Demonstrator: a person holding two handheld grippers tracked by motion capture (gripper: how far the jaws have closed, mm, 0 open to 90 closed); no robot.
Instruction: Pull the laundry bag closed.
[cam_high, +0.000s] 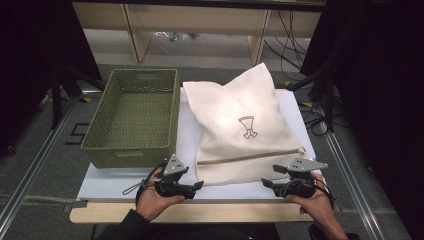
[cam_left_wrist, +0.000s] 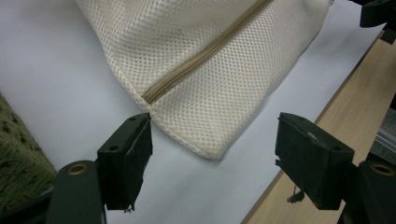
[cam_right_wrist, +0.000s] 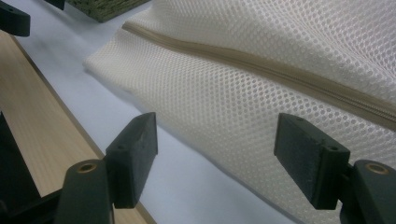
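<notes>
A cream mesh laundry bag (cam_high: 241, 125) with a tan zipper (cam_high: 250, 157) and a small printed figure lies flat on the white table top (cam_high: 115, 180). My left gripper (cam_high: 199, 185) sits at the bag's near left corner, jaws open and pointing right; in the left gripper view that corner (cam_left_wrist: 205, 135) lies between the jaws (cam_left_wrist: 215, 163) without touching the pads. My right gripper (cam_high: 265, 182) sits at the bag's near right edge, open and pointing left. In the right gripper view the mesh (cam_right_wrist: 261, 93) and zipper (cam_right_wrist: 280, 70) lie just ahead of the open jaws (cam_right_wrist: 215, 158).
A green woven basket (cam_high: 132, 116) stands empty at the left, next to the bag. The table's wooden front edge (cam_high: 200, 212) runs under both hands. Metal rails flank the table; shelving and cables lie at the back.
</notes>
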